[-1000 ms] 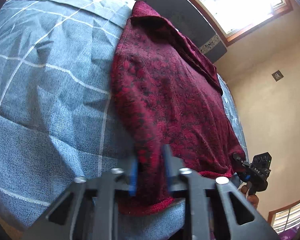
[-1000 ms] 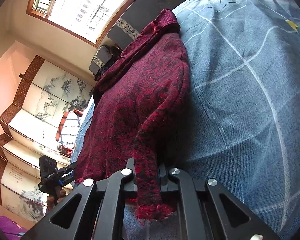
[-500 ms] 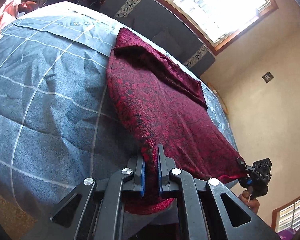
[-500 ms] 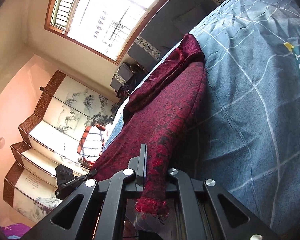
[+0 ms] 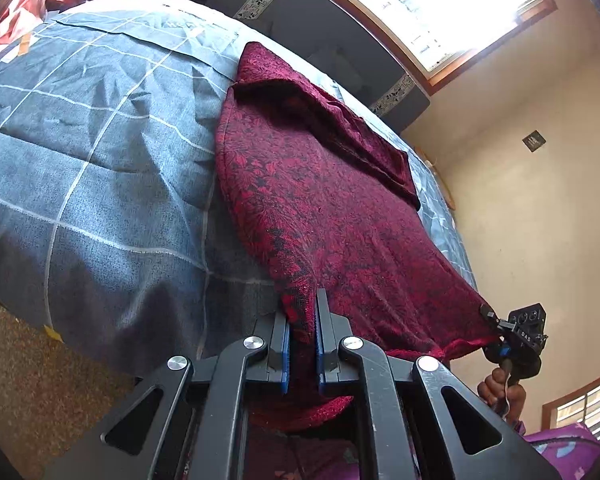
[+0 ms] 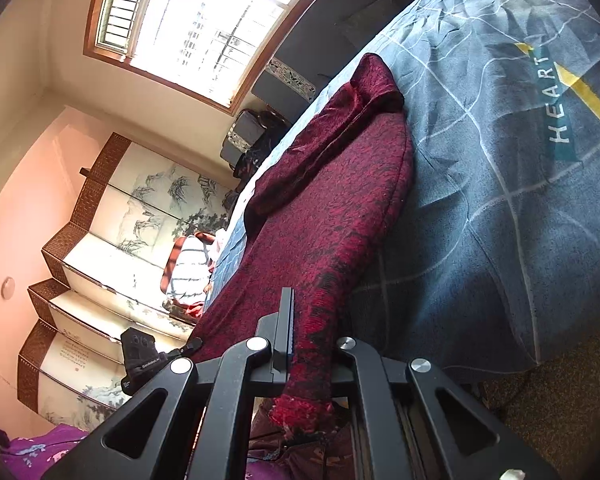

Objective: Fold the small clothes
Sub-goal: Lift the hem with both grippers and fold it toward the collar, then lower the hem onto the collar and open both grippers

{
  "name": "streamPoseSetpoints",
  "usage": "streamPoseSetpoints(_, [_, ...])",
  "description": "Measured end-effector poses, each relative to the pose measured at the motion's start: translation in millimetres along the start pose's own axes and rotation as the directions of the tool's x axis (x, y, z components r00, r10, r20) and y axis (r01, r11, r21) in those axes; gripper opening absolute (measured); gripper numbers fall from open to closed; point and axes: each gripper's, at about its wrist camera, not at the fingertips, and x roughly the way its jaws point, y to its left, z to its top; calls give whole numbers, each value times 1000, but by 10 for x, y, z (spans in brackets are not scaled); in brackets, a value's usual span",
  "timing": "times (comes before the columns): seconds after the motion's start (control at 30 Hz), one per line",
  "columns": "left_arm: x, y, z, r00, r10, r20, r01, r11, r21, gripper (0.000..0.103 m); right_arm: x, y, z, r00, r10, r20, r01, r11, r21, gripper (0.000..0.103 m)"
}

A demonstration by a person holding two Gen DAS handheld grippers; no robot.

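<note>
While both grippers, left gripper [image 5: 302, 334] and right gripper [image 6: 309, 344], keep fingers clamped on the red garment [image 5: 324, 200], its hem is lifted off the bed [image 5: 100, 160] edge. We judge the next move: carry hem toward the collar.

Both wrist views low (close), facing up the bed [image 5: 100, 200], sharing garment [image 6: 332, 216]

My bed [image 5: 100, 184], under its blue-grey checked cover, carries the red patterned garment [image 5: 320, 208] stretched lengthwise along its edge.
</note>
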Motion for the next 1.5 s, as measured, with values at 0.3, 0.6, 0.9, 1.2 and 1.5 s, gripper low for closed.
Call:
streamPoseSetpoints(0.3, [39,-279,546,998,-45,47,43,998,50,10,148,176,471,999,44,9,-44,999,-28,6])
streamPoseSetpoints(0.6, [315,-321,1388,986,-66,150,66,998,5,10,602,276,1320,999,33,19,-31,996,-79,6])
streamPoseSetpoints(0.9, [927,-34,2151,983,20,180,-6,997,-77,11,1182,17,2114,999,-21,28,22,999,-35,7])
streamPoseSetpoints(1.2, [1468,211,2596,986,85,144,-66,989,-132,11,1738,-261,2587,999,-43,13,43,999,13,8])
streamPoseSetpoints(1.5, [1521,387,2733,975,57,217,-7,974,-225,74,2142,-757,2726,999,32,12,-34,976,214,20])
